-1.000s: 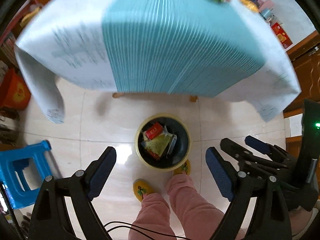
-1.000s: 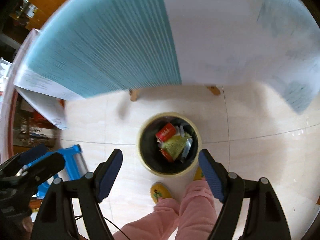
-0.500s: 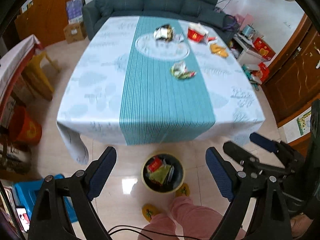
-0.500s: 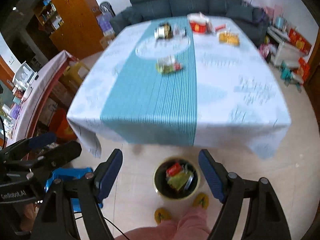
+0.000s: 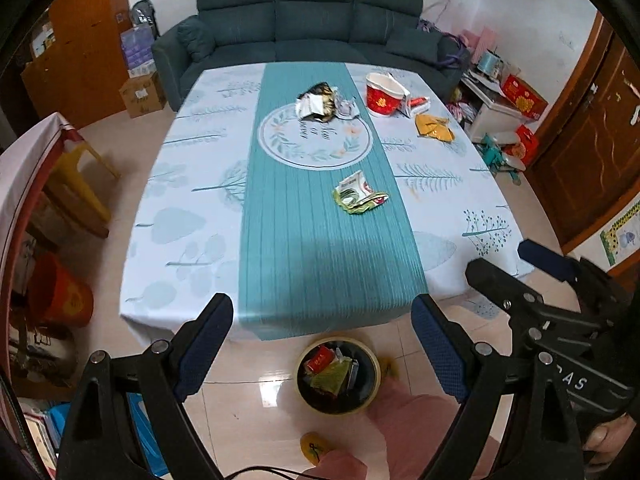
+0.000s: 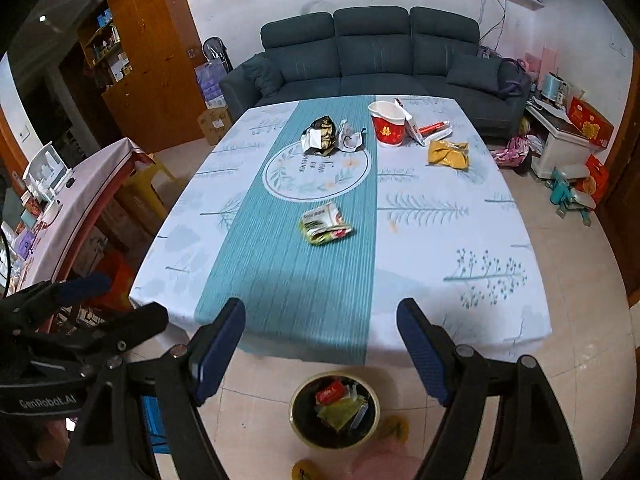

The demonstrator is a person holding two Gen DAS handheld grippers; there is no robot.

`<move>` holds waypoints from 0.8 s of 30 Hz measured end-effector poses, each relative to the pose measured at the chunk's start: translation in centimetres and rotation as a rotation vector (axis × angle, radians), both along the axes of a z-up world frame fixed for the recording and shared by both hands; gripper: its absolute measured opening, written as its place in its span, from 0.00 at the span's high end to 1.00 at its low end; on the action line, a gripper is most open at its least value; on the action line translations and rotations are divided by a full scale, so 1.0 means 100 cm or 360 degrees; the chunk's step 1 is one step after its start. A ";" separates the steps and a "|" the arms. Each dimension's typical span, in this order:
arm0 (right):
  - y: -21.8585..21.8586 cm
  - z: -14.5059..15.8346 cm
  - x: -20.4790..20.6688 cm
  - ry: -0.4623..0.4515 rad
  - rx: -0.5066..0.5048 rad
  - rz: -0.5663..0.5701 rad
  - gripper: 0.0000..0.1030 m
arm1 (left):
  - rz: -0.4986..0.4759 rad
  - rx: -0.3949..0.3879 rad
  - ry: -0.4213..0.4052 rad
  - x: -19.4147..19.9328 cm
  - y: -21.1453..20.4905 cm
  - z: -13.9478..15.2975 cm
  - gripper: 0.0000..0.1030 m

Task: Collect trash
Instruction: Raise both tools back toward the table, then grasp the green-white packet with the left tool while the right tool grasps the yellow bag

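Facing the counter [image 5: 188, 216] from its near edge, you hold both tongs released and empty: left tongs [image 5: 320, 350], right tongs [image 6: 320, 346]. The nearest trash, a crumpled green wrapper [image 6: 325, 224], lies ahead of both on the teal runner, well beyond the fingertips, its long axis running roughly across your line of reach. In the right view it sits almost dead ahead; in the left view it falls right of centre, so your right tongs look better placed. The bin [image 6: 335, 410] stands on the floor below.
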State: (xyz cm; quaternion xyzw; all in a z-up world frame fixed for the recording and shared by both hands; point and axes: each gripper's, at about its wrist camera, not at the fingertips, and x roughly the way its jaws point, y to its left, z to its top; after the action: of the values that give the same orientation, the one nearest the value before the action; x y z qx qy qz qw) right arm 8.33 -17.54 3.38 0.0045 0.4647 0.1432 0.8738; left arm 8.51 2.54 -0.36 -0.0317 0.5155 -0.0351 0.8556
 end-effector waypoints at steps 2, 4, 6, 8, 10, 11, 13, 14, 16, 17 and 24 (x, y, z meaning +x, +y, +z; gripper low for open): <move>-0.005 -0.005 0.017 0.0012 -0.0007 0.0015 0.24 | -0.0047 0.0012 0.0045 0.018 -0.009 -0.010 0.13; -0.011 -0.011 0.034 0.0029 -0.0008 0.0022 0.28 | -0.0097 0.0000 0.0097 0.039 -0.019 -0.021 0.13; -0.018 -0.019 0.054 0.0065 0.0018 0.0041 0.34 | -0.0134 -0.0011 0.0132 0.064 -0.028 -0.034 0.13; -0.028 -0.031 0.078 0.0133 0.0050 0.0071 0.41 | -0.0165 -0.0011 0.0156 0.088 -0.037 -0.050 0.13; -0.036 -0.041 0.097 0.0179 0.0054 0.0084 0.41 | -0.0196 0.0016 0.0194 0.109 -0.045 -0.065 0.13; -0.040 -0.045 0.105 0.0195 0.0058 0.0089 0.42 | -0.0218 0.0053 0.0228 0.125 -0.051 -0.077 0.13; -0.052 -0.057 0.126 0.0241 0.0061 0.0094 0.42 | -0.0239 0.0094 0.0269 0.144 -0.058 -0.091 0.13; -0.057 -0.062 0.135 0.0265 0.0068 0.0095 0.42 | -0.0253 0.0108 0.0299 0.155 -0.062 -0.099 0.13; -0.068 -0.071 0.149 0.0302 0.0070 0.0087 0.42 | -0.0273 0.0134 0.0359 0.175 -0.067 -0.113 0.13; -0.074 -0.076 0.157 0.0325 0.0075 0.0084 0.42 | -0.0280 0.0152 0.0382 0.181 -0.069 -0.119 0.13; -0.099 -0.097 0.189 0.0414 0.0096 0.0076 0.42 | -0.0318 0.0260 0.0515 0.210 -0.083 -0.146 0.13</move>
State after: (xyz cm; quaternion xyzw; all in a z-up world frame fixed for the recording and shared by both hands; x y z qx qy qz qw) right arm 27.26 -27.44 -6.33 0.0383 0.5697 0.1760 0.8019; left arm 29.54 -5.71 -14.96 0.0838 0.6481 -0.0723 0.7535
